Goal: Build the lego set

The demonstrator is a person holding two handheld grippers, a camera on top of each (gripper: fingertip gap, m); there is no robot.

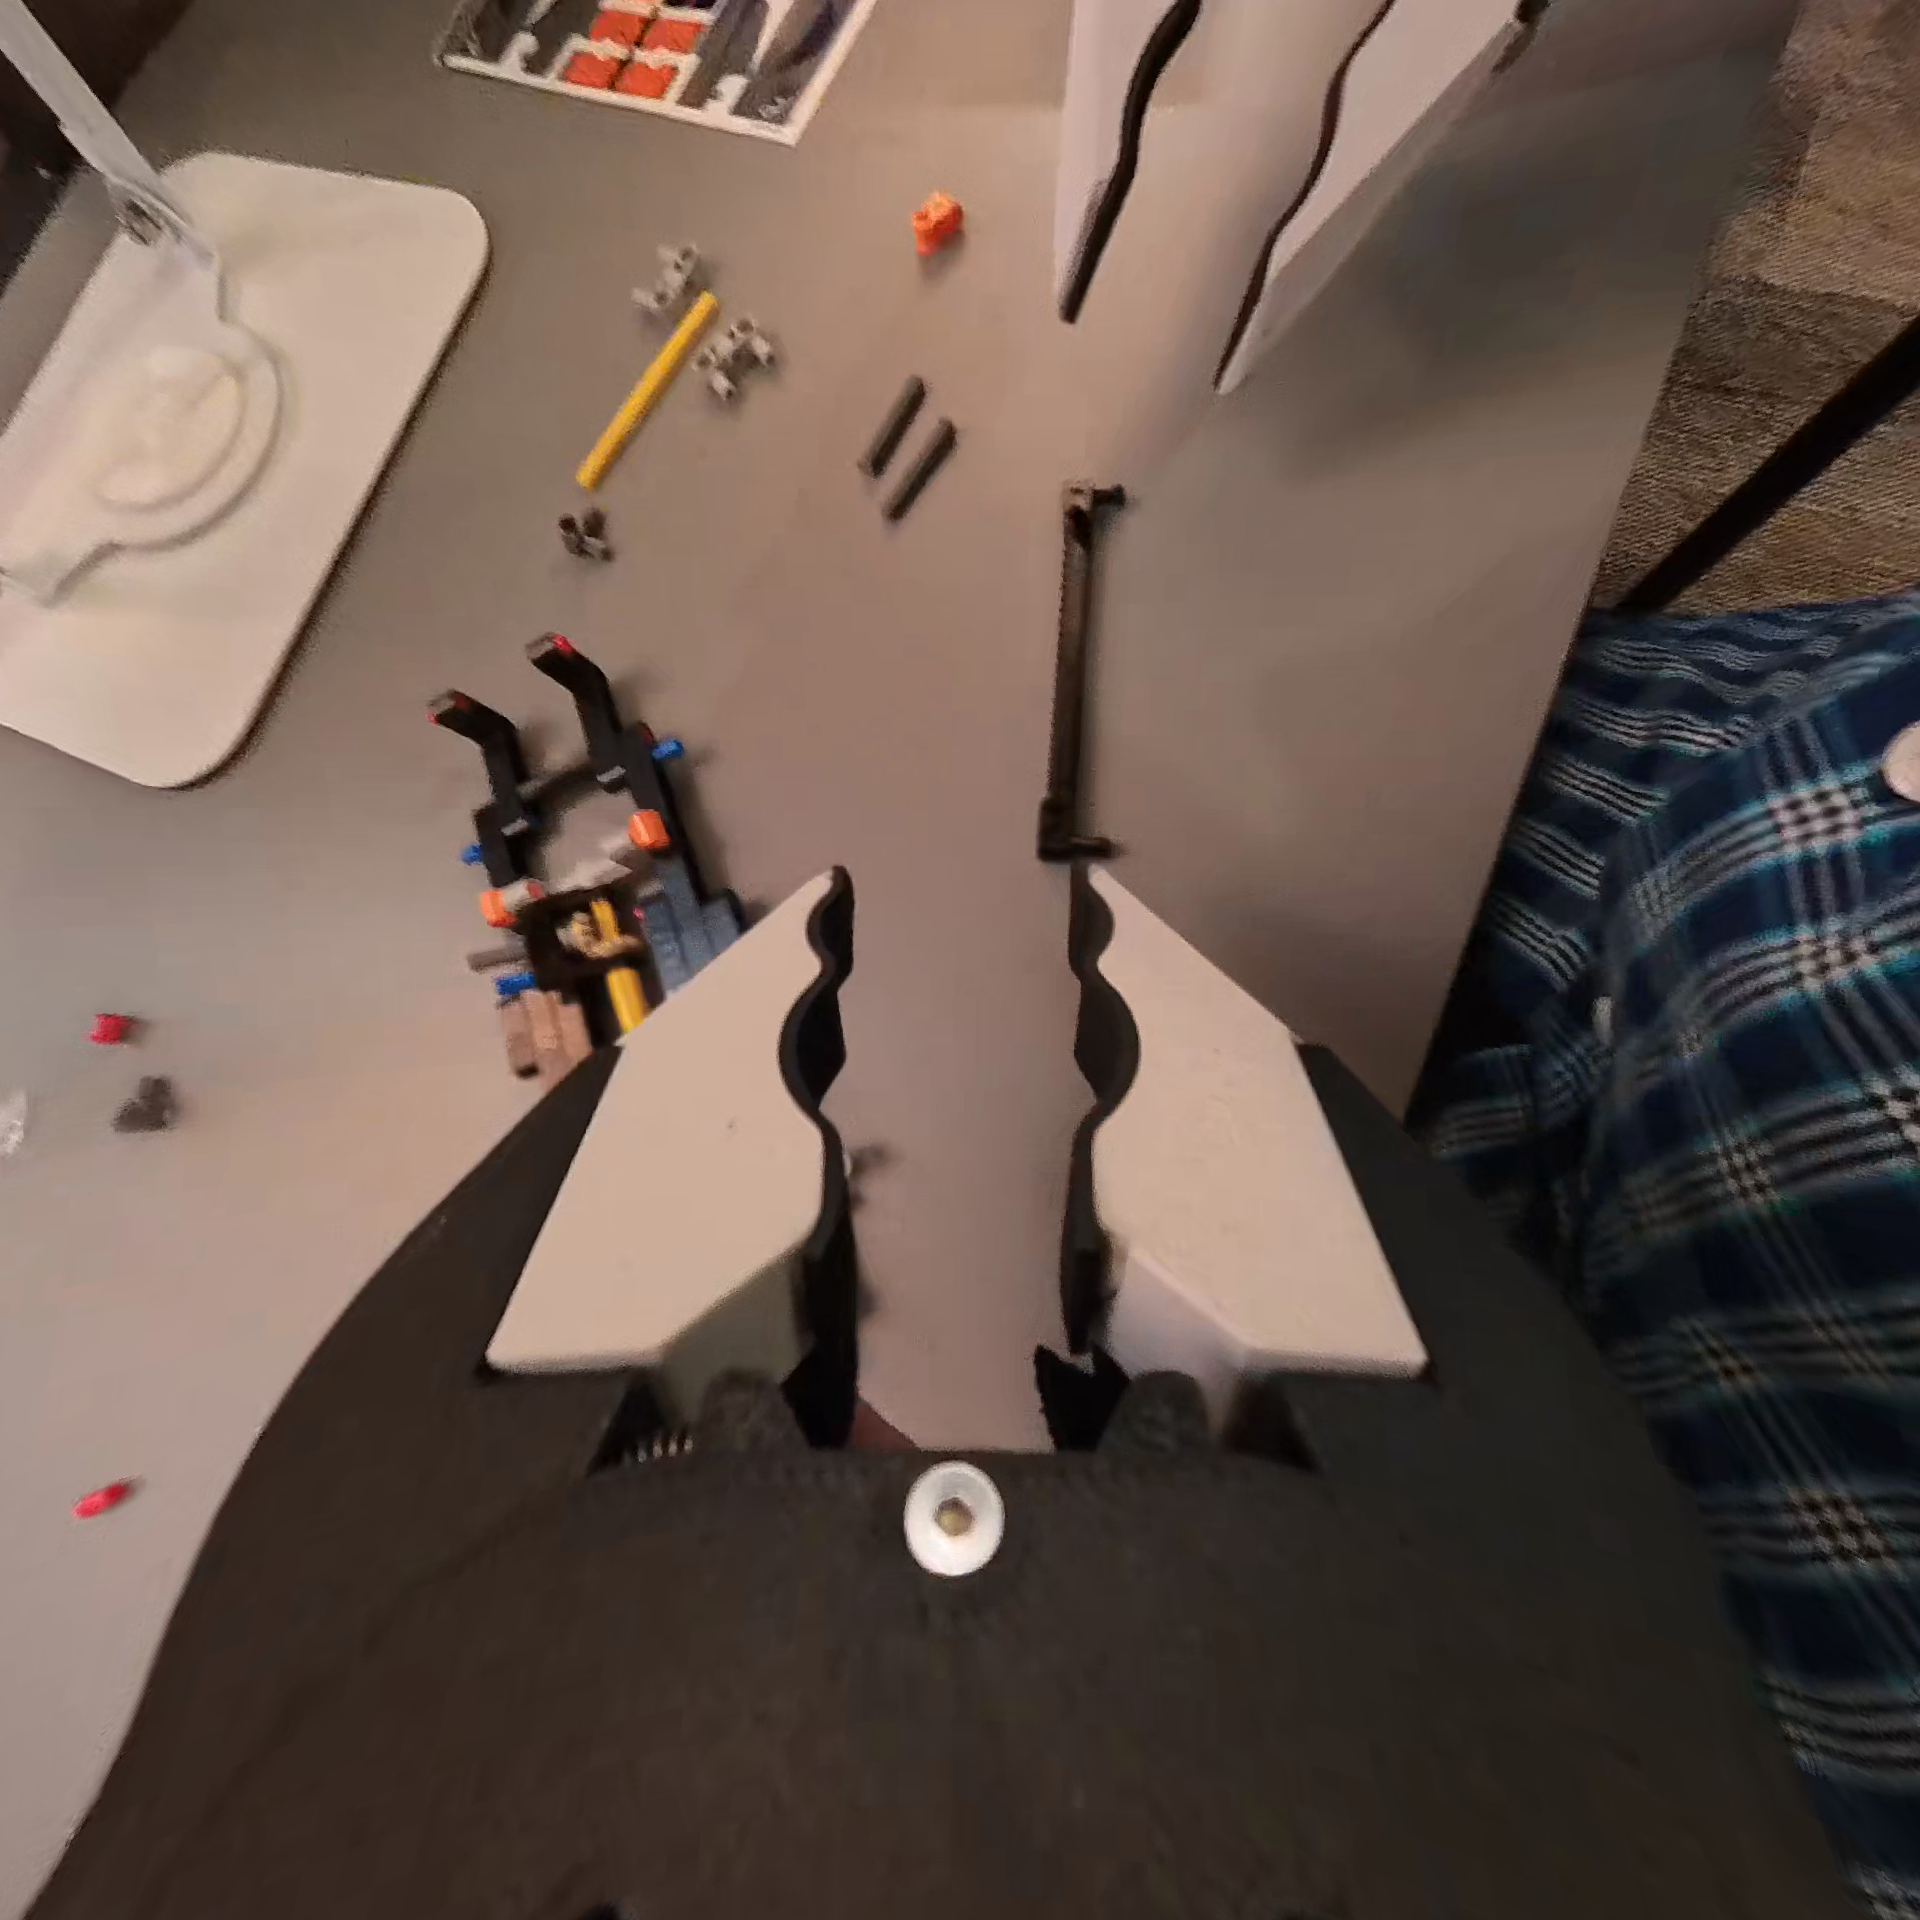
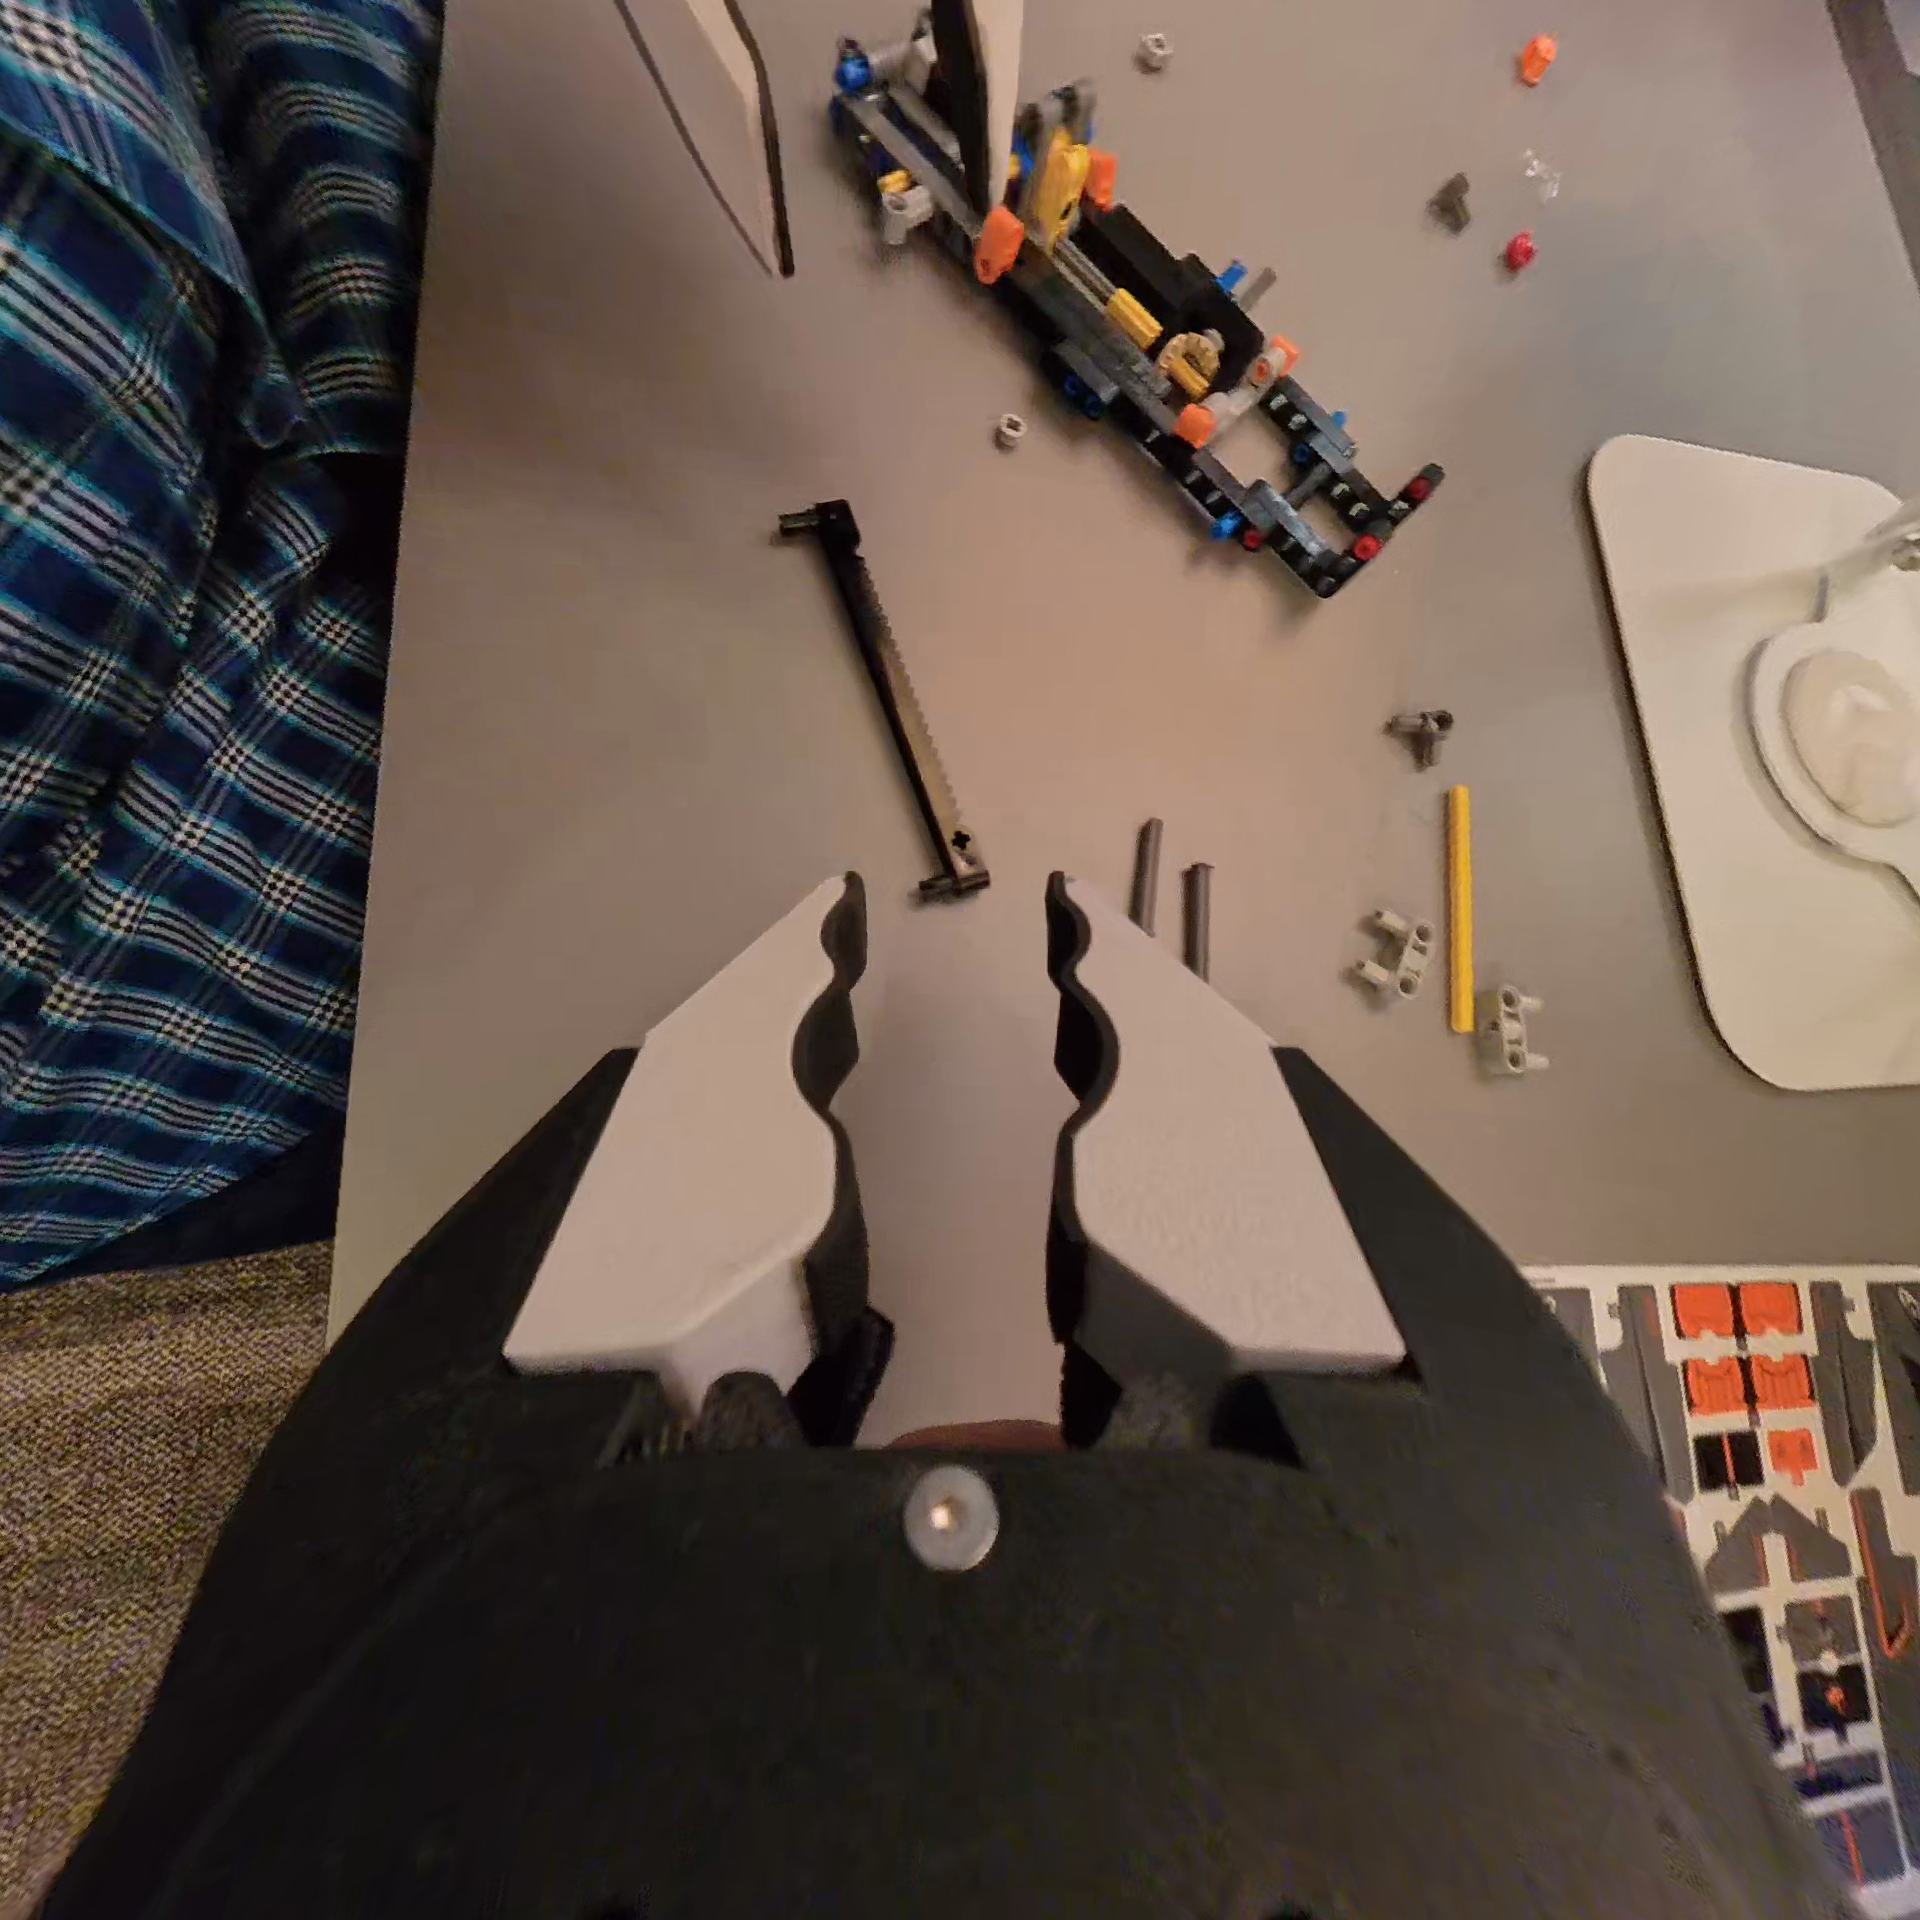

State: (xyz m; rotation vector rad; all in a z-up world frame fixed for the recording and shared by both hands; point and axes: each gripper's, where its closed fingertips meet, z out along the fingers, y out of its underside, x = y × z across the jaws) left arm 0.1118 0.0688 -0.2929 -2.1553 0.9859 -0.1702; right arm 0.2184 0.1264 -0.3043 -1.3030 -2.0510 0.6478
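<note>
Hovering over the grey table (image 2: 623, 623), the right tongs (image 2: 954, 883) stand parted and empty, their tips just short of the near end of a long black toothed bar (image 2: 894, 707) that lies flat and alone. The left tongs (image 1: 961, 883) are likewise parted with nothing between them, pointing at the same bar (image 1: 1070, 675) from its other end.

Just to the side of the right tongs lie two short dark rods (image 2: 1169, 894), then a yellow rod (image 2: 1460, 909) with small grey connectors (image 2: 1397, 951) beside it. Farther off sits the half-built model (image 2: 1143, 322), a long frame of black, blue and orange pieces. A sticker sheet (image 2: 1766, 1455) lies at the table's edge, and a white stand base (image 2: 1683, 727) is off to one side.

The bar looks light, stiff and thin, lying flush on the table, so it would likely slide rather than lift if pinched carelessly. Gripping across its narrow width near an end block, where it stands a little taller, seems the surest hold.
</note>
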